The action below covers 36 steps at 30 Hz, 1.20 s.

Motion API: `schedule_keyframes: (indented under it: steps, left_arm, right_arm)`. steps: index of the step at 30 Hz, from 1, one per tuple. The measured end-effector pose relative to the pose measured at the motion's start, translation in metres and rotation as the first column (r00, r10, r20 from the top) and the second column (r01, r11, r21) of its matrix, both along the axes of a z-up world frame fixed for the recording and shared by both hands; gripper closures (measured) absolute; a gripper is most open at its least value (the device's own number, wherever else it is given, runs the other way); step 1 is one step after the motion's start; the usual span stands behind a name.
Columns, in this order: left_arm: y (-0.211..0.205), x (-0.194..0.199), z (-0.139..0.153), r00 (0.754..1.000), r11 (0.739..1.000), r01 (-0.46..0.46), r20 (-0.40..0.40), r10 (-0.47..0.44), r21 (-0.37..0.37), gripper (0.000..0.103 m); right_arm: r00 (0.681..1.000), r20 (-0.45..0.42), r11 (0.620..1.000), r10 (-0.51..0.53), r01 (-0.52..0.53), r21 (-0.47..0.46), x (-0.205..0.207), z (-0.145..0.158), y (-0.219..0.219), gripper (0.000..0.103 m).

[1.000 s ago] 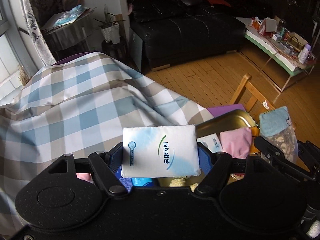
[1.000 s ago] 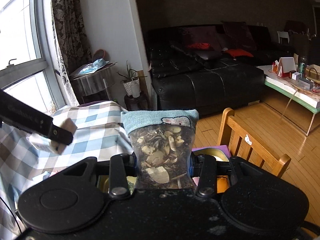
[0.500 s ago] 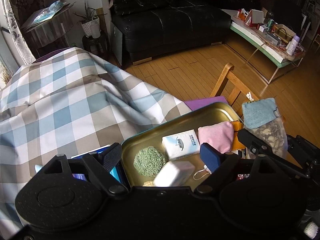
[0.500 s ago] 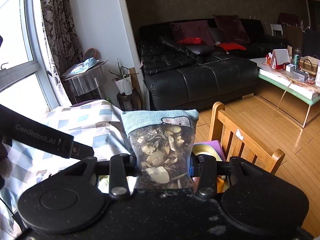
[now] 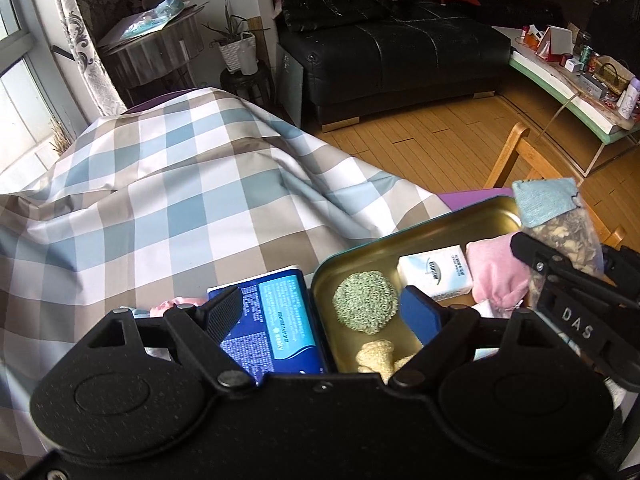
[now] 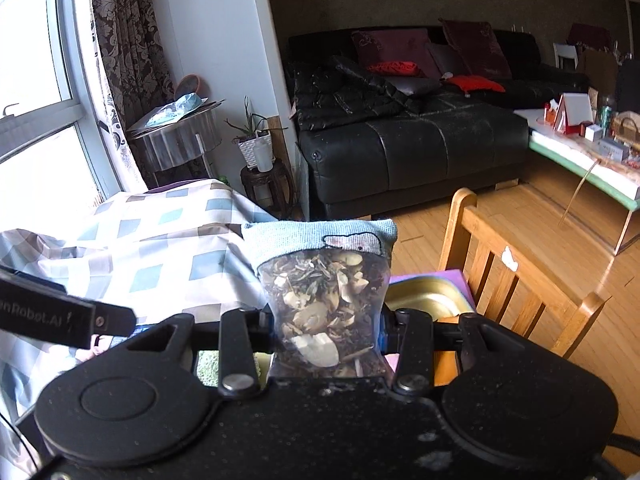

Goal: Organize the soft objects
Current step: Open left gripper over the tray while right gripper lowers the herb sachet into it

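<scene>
Both wrist views look forward — left down over the tray (image 5: 472, 216), right level — sharing the sofa (image 6: 412, 148).

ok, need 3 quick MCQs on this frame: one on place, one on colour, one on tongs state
1. Where is the green scrubber?
A. in the tray
B. on the chair
C. on the plaid cloth

2. What colour is the bag's cloth top?
A. red
B. light blue
C. yellow

3. What state are the left tongs in?
A. shut on the tissue pack
B. shut on the bag
C. open, holding nothing

Key: 1 A, the scrubber lies on the tray floor beside the white tissue pack. 2 B, the band above the dried contents is light blue. 3 C, the fingers stand apart with nothing between them; the right tongs hold the bag.
</scene>
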<state>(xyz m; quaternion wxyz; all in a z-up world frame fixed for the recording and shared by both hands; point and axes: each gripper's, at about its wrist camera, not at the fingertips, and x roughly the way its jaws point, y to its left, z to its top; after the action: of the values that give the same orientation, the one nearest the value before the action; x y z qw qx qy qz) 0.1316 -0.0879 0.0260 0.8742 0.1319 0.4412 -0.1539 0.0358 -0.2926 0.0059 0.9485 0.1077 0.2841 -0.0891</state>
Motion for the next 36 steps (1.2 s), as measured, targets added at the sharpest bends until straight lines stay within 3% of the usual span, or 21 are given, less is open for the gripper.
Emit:
schedule_keyframes:
  steps: [10,15,22,30,31,33,36]
  left_arm:
    - [0.015,-0.005,-0.003,1.0,1.0,-0.009,-0.004,0.009,-0.024,0.02]
    - [0.015,-0.007,-0.005,1.0,1.0,-0.001,-0.008,0.001,-0.028,0.02]
    - [0.016,-0.008,-0.004,1.0,1.0,-0.008,-0.008,0.008,-0.027,0.02]
    - [0.017,-0.006,-0.006,1.0,1.0,-0.017,-0.005,0.017,-0.02,0.02]
    - [0.017,-0.006,-0.006,1.0,1.0,-0.018,-0.007,0.018,-0.022,0.02]
    - [0.018,-0.006,-0.007,1.0,1.0,-0.019,-0.008,0.019,-0.022,0.02]
    - [0.02,-0.007,-0.008,1.0,0.999,-0.023,-0.006,0.023,-0.022,0.02]
  right_arm:
    - [0.99,-0.013,0.99,-0.139,0.139,0.0,0.014,0.018,-0.072,0.062]
    - [0.984,-0.068,0.986,-0.162,0.16,-0.04,0.023,0.01,-0.08,0.062]
    - [0.993,-0.117,0.999,-0.009,0.003,-0.05,0.035,-0.008,-0.033,0.062]
    - [0.975,-0.13,0.982,0.181,-0.186,-0.028,0.047,-0.017,0.031,0.06]
    - [0.974,-0.13,0.982,0.184,-0.189,-0.023,0.046,-0.019,0.034,0.057]
    - [0.976,-0.135,0.984,0.172,-0.177,-0.024,0.048,-0.021,0.038,0.026]
    - [0.978,-0.131,0.986,0.162,-0.166,-0.02,0.044,-0.023,0.039,0.028]
